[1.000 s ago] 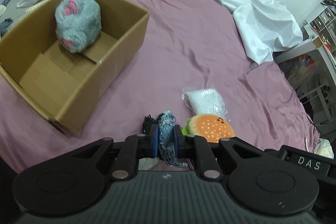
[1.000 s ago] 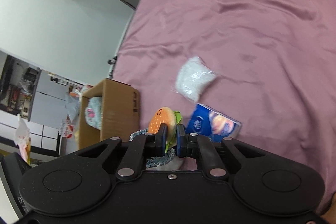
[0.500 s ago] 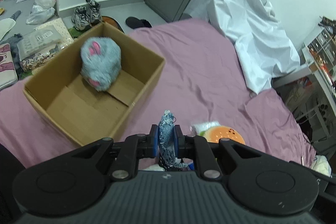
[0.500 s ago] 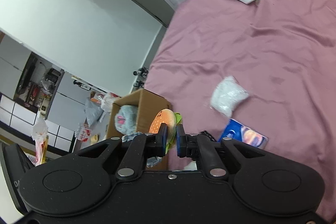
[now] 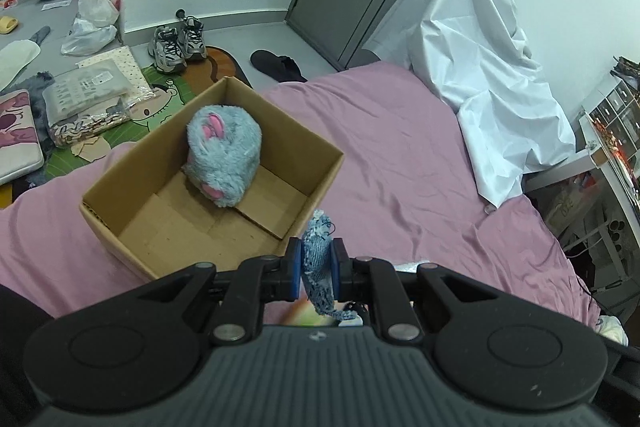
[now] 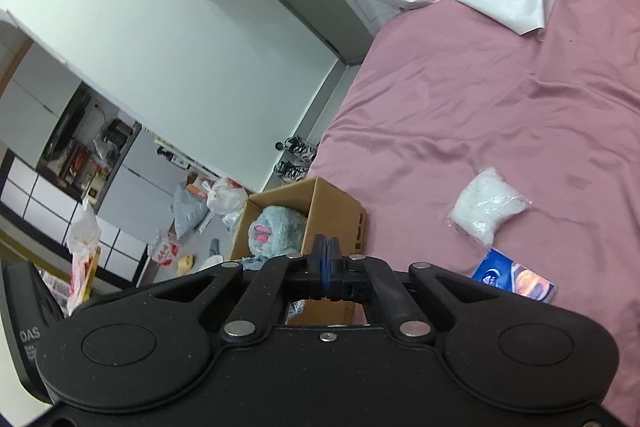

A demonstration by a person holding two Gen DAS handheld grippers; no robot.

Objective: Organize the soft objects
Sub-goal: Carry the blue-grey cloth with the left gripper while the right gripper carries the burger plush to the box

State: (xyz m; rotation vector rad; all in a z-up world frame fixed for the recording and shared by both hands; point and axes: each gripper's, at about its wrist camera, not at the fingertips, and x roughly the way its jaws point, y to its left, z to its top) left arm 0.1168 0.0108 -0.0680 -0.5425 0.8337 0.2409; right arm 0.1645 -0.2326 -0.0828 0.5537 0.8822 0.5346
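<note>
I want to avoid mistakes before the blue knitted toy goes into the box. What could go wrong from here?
The left gripper pinches the knitted toy with a loose tail hanging; it might snag. The toy is near the cardboard box wall, not clearly over the opening, so an early release could miss. The gray plush fills one corner.

Mauve bedsheet (image 5: 400, 155): smooth cloth, faint satin sheen, creased. Brown corrugated cardboard box (image 5: 132, 201): matt, raw fluted edges. Grey-blue plush toy with pink patches (image 5: 224, 151): long fluffy pile. Blue knitted cloth piece (image 5: 318, 251): rough weave, frayed threads. White fluffy item in clear plastic bag (image 6: 486, 209): glossy, crinkled film. White draped sheet (image 5: 492, 67): crisp, slightly shiny. Black left gripper (image 5: 316, 263) body: matt plastic, metal pivot pins.
</note>
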